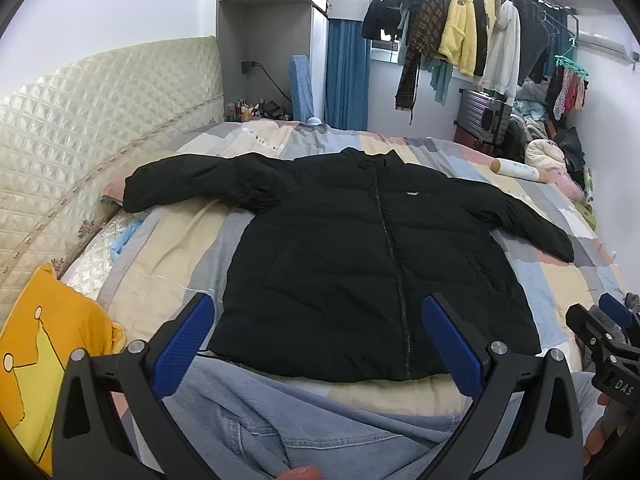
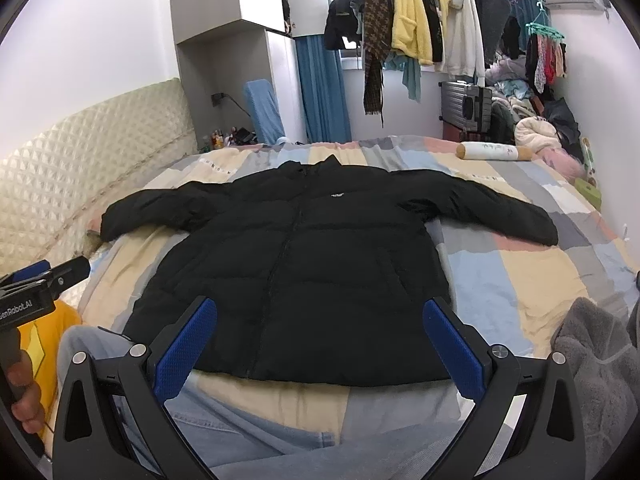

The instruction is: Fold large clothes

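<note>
A black puffer jacket lies flat and zipped on the bed, front up, collar away from me, both sleeves spread out to the sides; it also shows in the right wrist view. My left gripper is open and empty, held above the jacket's near hem. My right gripper is open and empty, also held above the near hem, to the right of the left one. The right gripper's tip shows at the right edge of the left wrist view, and the left gripper at the left edge of the right wrist view.
The bed has a patchwork quilt and a padded cream headboard on the left. A yellow pillow lies near left, a grey cloth near right, a white bolster far right. Clothes hang on a rack behind. Jeans-clad legs are under the grippers.
</note>
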A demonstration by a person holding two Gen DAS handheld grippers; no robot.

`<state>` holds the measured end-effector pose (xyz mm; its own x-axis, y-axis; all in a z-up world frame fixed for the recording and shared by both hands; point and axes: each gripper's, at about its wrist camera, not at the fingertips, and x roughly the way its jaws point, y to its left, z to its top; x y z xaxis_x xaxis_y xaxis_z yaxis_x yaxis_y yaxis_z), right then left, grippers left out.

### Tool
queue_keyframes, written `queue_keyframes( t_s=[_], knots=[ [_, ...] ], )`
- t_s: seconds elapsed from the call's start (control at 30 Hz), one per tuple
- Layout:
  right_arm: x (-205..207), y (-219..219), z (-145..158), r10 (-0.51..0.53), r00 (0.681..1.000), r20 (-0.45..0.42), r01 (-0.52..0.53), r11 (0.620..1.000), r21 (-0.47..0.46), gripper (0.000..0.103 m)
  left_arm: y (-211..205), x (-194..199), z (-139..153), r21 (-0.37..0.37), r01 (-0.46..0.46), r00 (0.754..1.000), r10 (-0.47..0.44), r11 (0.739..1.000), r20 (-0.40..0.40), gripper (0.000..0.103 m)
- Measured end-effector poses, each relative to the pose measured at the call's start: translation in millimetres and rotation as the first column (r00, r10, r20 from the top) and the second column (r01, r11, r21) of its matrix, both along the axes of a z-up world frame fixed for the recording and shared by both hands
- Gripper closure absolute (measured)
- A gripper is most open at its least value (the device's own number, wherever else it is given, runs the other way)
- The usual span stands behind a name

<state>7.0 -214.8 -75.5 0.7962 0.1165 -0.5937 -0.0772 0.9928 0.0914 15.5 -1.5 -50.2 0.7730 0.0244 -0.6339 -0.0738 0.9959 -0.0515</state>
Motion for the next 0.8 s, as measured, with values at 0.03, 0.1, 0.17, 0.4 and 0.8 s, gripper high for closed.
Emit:
queue_keyframes(
  t_s=[0.03,0.1,0.17,0.4,0.8],
  knots=[
    [0,-1,0,-0.002,1.000,-0.001,0.002,1.000,0.000,0.000,0,0,0,-0.003,0.002,1.000,-0.002,1.000,-0.003,0.000],
    [1,-1,1,-0.007,1.000,-0.001,0.007,1.000,-0.003,0.000,-2,1,1,-0.004,0.009,1.000,-0.009,1.000,-0.008,0.000],
    [1,-2,2,-0.007,1.000,-0.001,0.007,1.000,0.004,0.000,-3,1,2,-0.005,0.006,1.000,-0.006,1.000,-0.006,0.000],
    [3,-6,4,-0.003,1.000,-0.003,0.004,1.000,0.004,0.000,-5,4,4,-0.005,0.010,1.000,-0.010,1.000,-0.003,0.000],
    [32,-36,40,-0.038,0.999,0.035,0.036,0.997,0.063,0.000,-30,46,53,-0.053,0.063,0.997,-0.061,0.997,0.045,0.000]
  ],
)
